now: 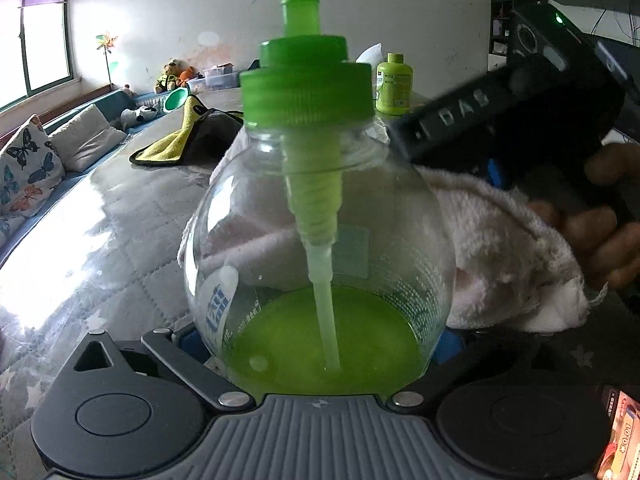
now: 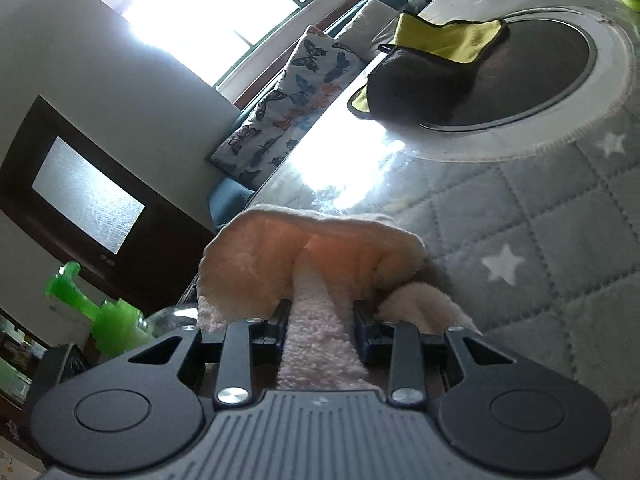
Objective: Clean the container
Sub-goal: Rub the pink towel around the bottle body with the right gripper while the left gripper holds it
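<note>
Two claws engaged: my left gripper clamps the clear pump bottle low on its round belly, upright, part-filled, likely slick and bottom-heavy. Right of the bottle, my right gripper pinches the soft pink towel against its far wall.

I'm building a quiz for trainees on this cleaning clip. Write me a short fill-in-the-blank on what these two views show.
1. The left gripper holds a clear pump bottle with a ____ cap.
2. The liquid in the bottle is ____.
3. The right gripper has its jaws shut on a ____ towel.
4. The folded cloth farther up the table is ____ and dark grey.

Missing words: green; green; pink; yellow
</note>
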The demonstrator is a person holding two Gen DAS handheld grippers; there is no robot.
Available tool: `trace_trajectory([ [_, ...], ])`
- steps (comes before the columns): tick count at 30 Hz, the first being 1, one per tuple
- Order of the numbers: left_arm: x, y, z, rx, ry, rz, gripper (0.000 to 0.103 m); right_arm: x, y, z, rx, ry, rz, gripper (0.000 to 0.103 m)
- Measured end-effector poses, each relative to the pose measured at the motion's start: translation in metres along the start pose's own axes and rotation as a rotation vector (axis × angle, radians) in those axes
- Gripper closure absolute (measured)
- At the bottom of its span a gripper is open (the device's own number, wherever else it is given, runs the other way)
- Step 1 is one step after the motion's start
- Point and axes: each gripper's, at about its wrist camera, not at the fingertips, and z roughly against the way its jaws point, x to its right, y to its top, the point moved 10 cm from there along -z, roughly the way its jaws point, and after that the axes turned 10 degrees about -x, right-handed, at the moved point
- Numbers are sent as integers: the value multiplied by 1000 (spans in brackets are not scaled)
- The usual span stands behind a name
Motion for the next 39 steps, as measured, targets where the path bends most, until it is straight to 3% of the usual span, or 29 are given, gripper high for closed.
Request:
trace_trajectory([
  [16,-6,14,3,-3,7,13,0,-18,-24,57,83,180,-67,71],
  [20,-5,15,2,-4,9,17,0,-45,-12,64,127,188,18,70],
  [23,5,9,9,-4,8,18,0,-52,-5,57,132,150,64,66],
  [28,4,15,4,-4,7,20,0,-36,-5,40,114,106,31,66],
  [39,0,18,2,-4,6,21,0,-7,-18,21,54,-11,16,71],
])
